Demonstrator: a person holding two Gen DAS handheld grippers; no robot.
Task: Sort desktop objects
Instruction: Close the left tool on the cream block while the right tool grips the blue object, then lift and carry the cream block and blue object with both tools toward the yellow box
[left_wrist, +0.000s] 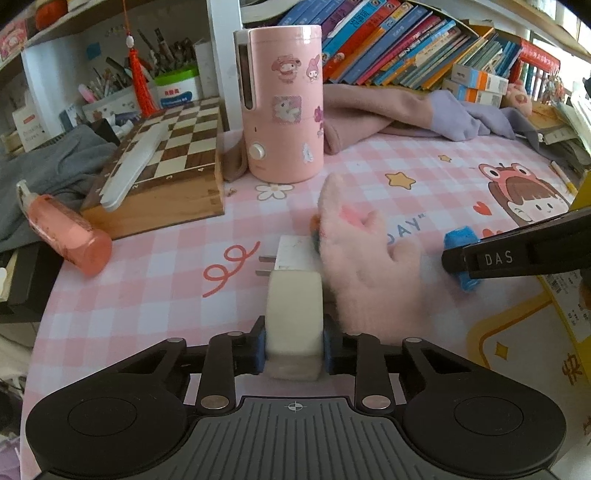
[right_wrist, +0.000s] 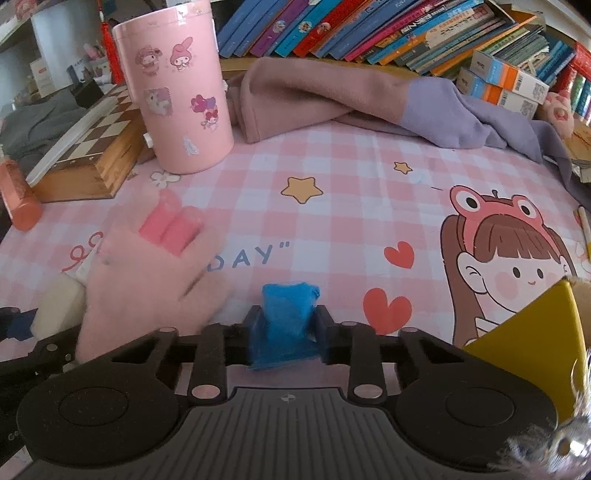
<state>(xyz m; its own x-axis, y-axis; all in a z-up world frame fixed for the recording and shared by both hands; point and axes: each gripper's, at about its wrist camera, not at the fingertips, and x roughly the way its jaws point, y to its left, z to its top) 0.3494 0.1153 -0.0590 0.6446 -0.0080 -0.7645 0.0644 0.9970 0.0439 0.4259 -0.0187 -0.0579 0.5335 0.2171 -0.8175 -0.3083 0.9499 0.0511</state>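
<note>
With our left gripper (left_wrist: 294, 347) clamped on the white charger (left_wrist: 293, 314) and right gripper (right_wrist: 284, 332) clamped on the blue wad (right_wrist: 286, 325), the pink glove (left_wrist: 364, 254) remains unsorted.

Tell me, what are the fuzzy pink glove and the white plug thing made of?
The pink glove looks like soft fleece or plush knit, because its surface is fuzzy and matte. The white plug looks like hard plastic, smooth and slightly shiny, with two metal prongs. The left gripper pinches it.
</note>
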